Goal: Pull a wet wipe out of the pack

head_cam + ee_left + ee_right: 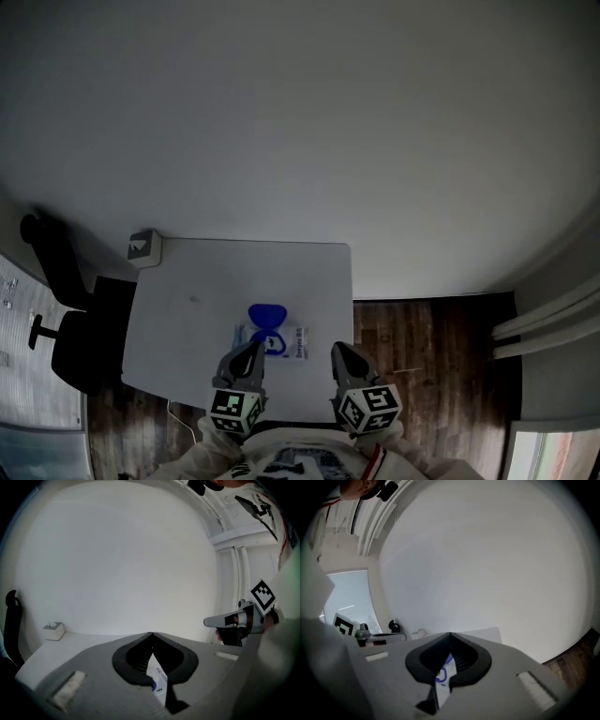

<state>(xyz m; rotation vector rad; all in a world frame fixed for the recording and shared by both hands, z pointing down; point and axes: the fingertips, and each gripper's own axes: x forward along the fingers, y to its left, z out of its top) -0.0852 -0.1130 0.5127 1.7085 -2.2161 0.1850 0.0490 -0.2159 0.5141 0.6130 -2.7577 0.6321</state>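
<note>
**A:** Where's the pack?

**B:** The flat white wet-wipe pack with blue print [286,342] lies near the front edge of the white rectangular table [216,281]. Its rounded blue lid [267,316] looks flipped up on the far side. It probably sits close so both hands can reach it.

**A:** Grippers?

**B:** 2 in view. The left gripper [251,349] is at the pack's near-left corner, clenched tip to tip on nothing; I can't tell if it touches. The right gripper [342,352] is just right of the pack, apart from it, equally clenched and empty.

**A:** Why flank it?

**B:** My guess is 1 pins the pack and 1 pinches the wipe. The jaws must part first. No wipe shows yet.
</note>
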